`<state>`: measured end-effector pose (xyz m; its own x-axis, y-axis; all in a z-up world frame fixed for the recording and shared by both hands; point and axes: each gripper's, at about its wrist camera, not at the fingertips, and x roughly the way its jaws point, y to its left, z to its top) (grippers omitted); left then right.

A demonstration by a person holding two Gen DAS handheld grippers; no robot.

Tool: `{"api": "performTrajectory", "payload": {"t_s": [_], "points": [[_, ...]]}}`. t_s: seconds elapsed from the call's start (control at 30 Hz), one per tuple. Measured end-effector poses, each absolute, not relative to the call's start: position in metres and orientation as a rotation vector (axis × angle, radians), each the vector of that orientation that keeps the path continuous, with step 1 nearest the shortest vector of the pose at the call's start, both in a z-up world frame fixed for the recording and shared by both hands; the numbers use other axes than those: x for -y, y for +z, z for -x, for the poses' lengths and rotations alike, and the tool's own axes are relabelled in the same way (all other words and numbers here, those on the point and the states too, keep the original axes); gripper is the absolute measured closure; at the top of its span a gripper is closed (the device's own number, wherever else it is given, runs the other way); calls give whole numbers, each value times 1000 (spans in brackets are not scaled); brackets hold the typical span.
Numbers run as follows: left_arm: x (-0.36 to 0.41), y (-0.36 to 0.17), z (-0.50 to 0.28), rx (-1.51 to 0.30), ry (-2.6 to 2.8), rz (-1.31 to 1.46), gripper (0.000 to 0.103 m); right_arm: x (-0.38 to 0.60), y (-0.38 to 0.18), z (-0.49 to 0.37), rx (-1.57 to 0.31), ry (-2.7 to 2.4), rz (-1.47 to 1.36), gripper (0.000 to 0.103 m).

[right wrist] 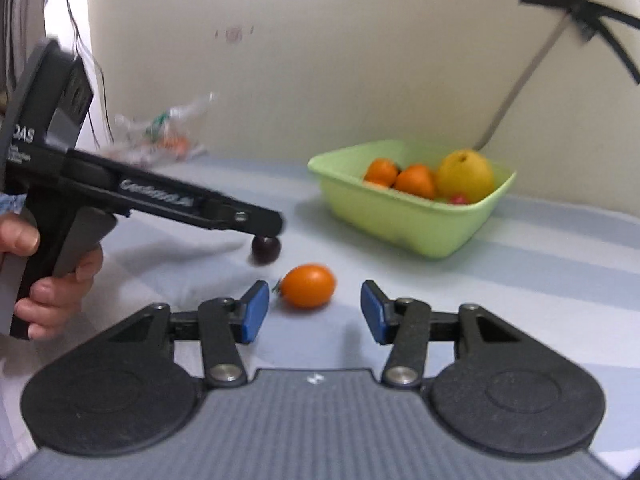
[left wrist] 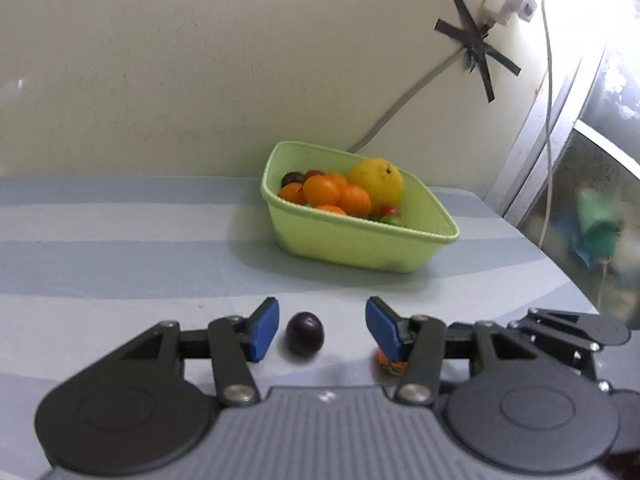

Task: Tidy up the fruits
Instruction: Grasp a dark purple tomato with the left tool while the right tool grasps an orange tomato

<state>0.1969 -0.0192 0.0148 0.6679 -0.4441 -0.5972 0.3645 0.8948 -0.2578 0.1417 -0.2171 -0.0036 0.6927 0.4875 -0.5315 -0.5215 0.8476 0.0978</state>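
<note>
Left gripper [left wrist: 322, 328]: the blue pads are seen standing apart, with clear gaps to the fruit between them; nothing is gripped. In the right wrist view the same tool is seen from the side, carried by a hand [right wrist: 48, 276] at the left edge.
Dark plum [left wrist: 305, 334]: it is found on the table between the left gripper's pads, nearer the left pad, touched by neither. In the right wrist view it is seen just under that tool's tip.
Right gripper [right wrist: 315, 312]: the pads are held apart at a moderate width; nothing is gripped.
Small orange fruit [right wrist: 307, 286]: it is laid on the table just ahead of the right gripper's pads, closer to the left pad and apart from both. In the left wrist view only a sliver of it is seen behind the right-hand pad.
Green basket [left wrist: 360, 244]: it is set on the table near the wall, well beyond both grippers.
Basket contents: several oranges [left wrist: 322, 190], a large yellow fruit [left wrist: 378, 180], a dark plum at the back and small red and green fruits at the front are held inside.
Table [left wrist: 120, 264]: it is covered in a cloth of pale blue and white bands.
Plastic bag [right wrist: 168, 136]: a crumpled clear bag is seen at the far left by the wall, blurred.
Wall [left wrist: 200, 60]: a cable is fixed to it with crossed black tape [left wrist: 476, 44].
</note>
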Motion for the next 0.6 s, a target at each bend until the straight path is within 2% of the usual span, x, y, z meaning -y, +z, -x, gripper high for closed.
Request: {"api": "performTrajectory", "payload": {"t_s": [0.03,0.13,0.17,0.2,0.23,0.4,0.6], "points": [[22,12,-195,-695,-428,94,54,213,-4,-145,-586,570,66,49],[29,4,-192,-679,-380,39,63,206,-9,-157,-614,557,69,49],[30,2,-192,-686,-378,41,79,204,-11,-161,-623,556,64,50],[29,0,-192,-690,-378,50,80,202,-13,-162,-622,557,63,51],[29,-1,-189,-682,-373,51,80,201,-13,-162,-618,557,69,62],[27,5,-168,-678,-410,64,80,202,-9,-139,-604,565,58,63],[21,11,-103,-677,-476,77,80,207,-5,-74,-556,615,104,63]]}}
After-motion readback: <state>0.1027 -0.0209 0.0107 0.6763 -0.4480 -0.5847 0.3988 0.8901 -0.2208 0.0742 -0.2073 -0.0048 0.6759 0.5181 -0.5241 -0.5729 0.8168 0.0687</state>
